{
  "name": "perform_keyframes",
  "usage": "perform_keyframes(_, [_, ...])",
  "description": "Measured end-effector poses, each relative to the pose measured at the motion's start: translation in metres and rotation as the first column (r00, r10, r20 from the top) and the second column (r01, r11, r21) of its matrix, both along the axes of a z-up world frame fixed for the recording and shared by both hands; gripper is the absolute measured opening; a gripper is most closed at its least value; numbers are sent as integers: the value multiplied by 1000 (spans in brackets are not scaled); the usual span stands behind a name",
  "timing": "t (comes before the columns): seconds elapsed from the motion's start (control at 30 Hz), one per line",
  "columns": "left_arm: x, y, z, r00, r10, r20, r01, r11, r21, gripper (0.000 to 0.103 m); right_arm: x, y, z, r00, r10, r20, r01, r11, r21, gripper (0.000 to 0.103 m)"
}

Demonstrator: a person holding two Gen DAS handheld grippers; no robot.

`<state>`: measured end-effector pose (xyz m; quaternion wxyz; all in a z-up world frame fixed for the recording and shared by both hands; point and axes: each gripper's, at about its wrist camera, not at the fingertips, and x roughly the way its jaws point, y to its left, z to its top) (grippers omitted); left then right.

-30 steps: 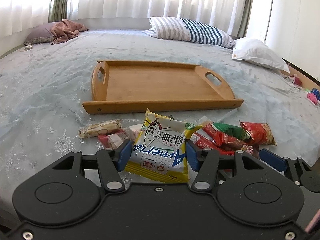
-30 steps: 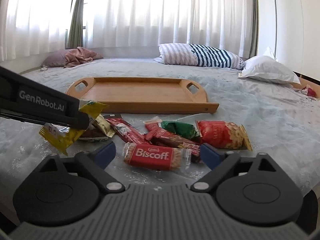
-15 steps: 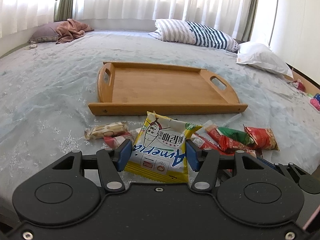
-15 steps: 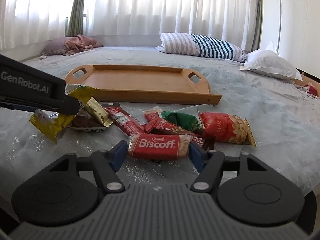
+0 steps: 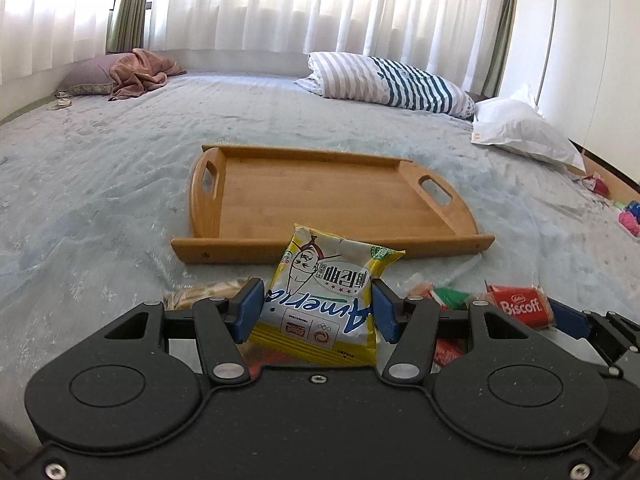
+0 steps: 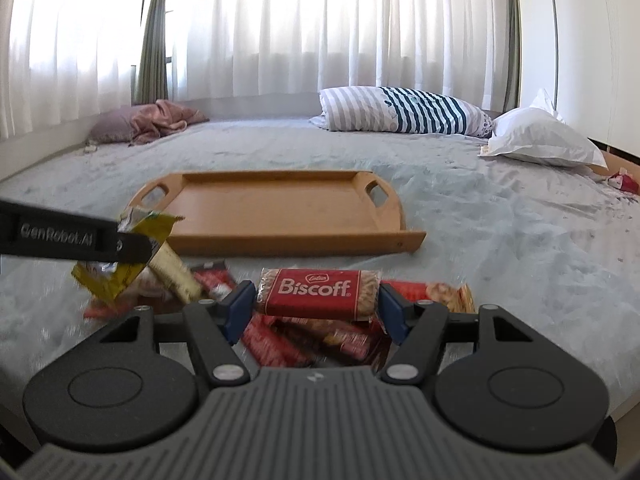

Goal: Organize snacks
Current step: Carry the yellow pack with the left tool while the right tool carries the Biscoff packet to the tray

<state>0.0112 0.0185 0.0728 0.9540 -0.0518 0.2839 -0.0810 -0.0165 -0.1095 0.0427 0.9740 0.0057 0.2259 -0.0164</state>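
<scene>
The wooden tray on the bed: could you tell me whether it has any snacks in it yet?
Empty. The wooden tray shows bare wood in both views; the yellow packet and Biscoff pack are each clamped in a gripper short of it.

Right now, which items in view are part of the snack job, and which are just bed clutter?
Job:
left gripper shut on yellow snack packet
right gripper shut on Biscoff packet
wooden tray, nothing in it
loose snacks on the bedspread

Clutter:
striped pillow
white pillow
pink blanket

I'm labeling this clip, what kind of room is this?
Most likely a bedroom: a wide bed, a striped pillow near the curtains, and a white pillow.
</scene>
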Motion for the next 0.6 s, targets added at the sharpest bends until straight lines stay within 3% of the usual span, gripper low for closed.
perform_keyframes(0.37, [28,-4,16,1000,-7,24,8,1000,-7,55,32,-27,19,999,19,32,-21,999,44,70])
perform_keyframes(0.6, [52,-2,28,1000,12,12,-12,999,-37,55,62,-44,27,997,76,34,-80,989,127,68])
